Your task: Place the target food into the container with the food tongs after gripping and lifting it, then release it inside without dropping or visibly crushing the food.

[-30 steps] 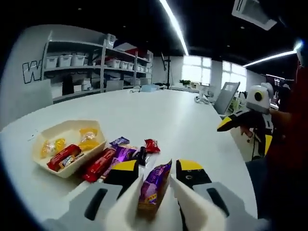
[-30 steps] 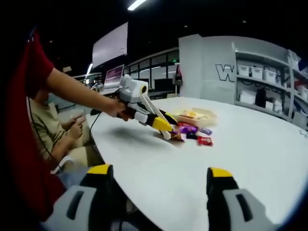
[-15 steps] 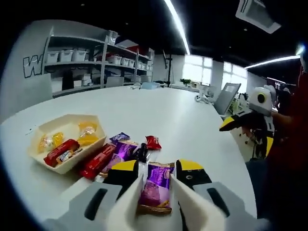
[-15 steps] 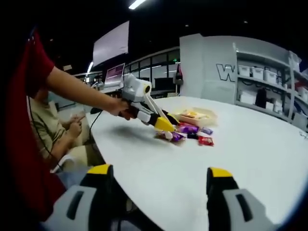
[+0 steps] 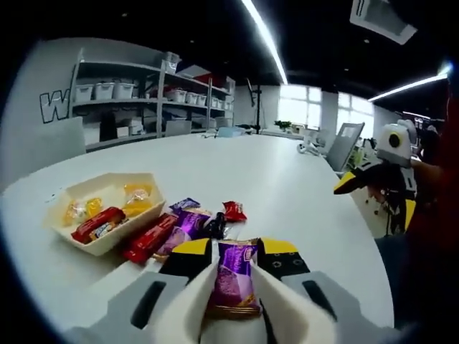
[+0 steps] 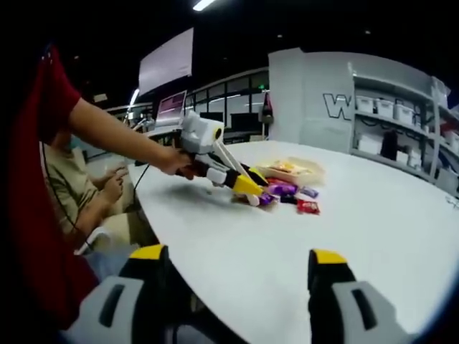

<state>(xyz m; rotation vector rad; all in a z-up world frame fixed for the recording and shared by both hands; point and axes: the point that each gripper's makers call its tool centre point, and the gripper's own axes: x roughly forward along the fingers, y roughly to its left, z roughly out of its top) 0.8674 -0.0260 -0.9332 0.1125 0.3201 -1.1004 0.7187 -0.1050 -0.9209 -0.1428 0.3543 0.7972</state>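
Since a second ago the purple foil snack packet [image 5: 232, 279] has turned from edge-on to face-on between the white tong blades, and the yellow-tipped left claw [image 5: 233, 287] has closed in narrower on it; the packet now stands upright, pinched between the blades just above the white round tabletop [image 5: 272, 179].

Going left to right in the left gripper view: grey shelving with white bins [image 5: 136, 97] stands against the far wall. On the tabletop sits the cream paper food tray [image 5: 64, 233], holding a red wrapped bar and yellow wrapped sweets. Just beside its right wall lies a long red wrapped bar [image 5: 148, 239], then a purple wrapped bar [image 5: 182, 226], touching it. A small red sweet wrapper [image 5: 234, 210] lies beyond, near them. The held packet is apart from the tray, nearer the camera and right of the loose pile. Far right, the right claw [image 5: 356, 183] hangs off the tabletop's edge, gripped by a person's hand.

In the right gripper view, a seated person in a beige top [image 6: 75, 190] is at the left, and a bare forearm [image 6: 118, 140] reaches to the left claw over the pile. The right claw's own yellow-tipped jaws stand wide apart, holding nothing.
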